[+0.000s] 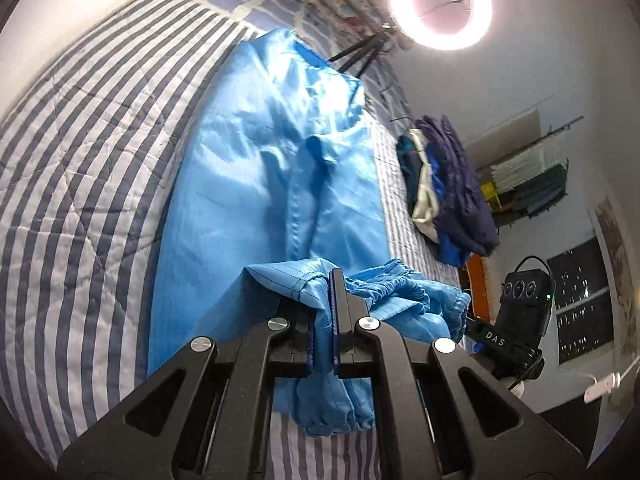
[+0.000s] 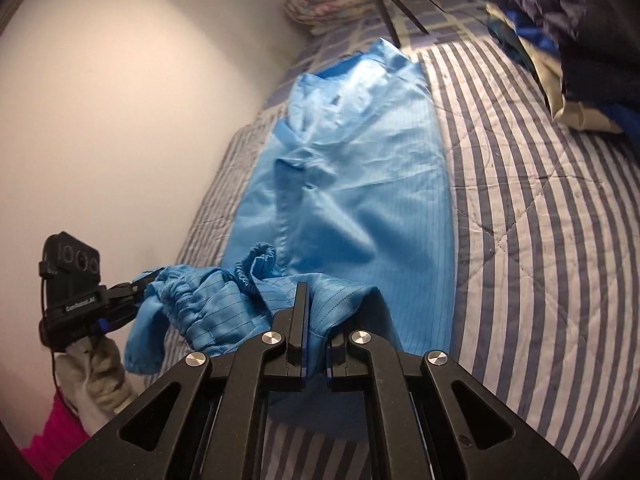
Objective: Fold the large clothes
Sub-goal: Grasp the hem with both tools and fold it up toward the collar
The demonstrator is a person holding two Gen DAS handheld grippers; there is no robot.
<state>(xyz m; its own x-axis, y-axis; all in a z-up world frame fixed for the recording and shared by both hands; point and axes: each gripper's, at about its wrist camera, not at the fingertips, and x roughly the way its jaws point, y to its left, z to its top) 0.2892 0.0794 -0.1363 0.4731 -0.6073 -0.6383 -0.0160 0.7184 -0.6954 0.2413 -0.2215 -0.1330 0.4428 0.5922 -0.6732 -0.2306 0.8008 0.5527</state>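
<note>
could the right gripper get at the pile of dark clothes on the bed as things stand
Probably not yet. The right gripper is shut on the blue garment's near edge, so it isn't free. The way over the striped quilt to the clothes pile looks clear otherwise.

Garment along the bed, both of our grippers at its near end

We see the garment [image 2: 360, 168] lying lengthwise on the bed cover [image 2: 540, 220], its far end toward the pillow [image 2: 340, 0] at the head of the bed, where a tripod's legs [image 2: 396, 12] stand. From the right wrist view a wall lies left of the bed and a pile of clothes [image 2: 560, 40] sits on the cover to the right of the garment. Our right gripper [image 2: 316, 320] clamps the near edge, lifted off the cover; our left gripper [image 2: 132, 292], beside it to the left, grips the same bunched end. In the left wrist view a ring light [image 1: 440, 4] hangs beyond the garment's far end.
</note>
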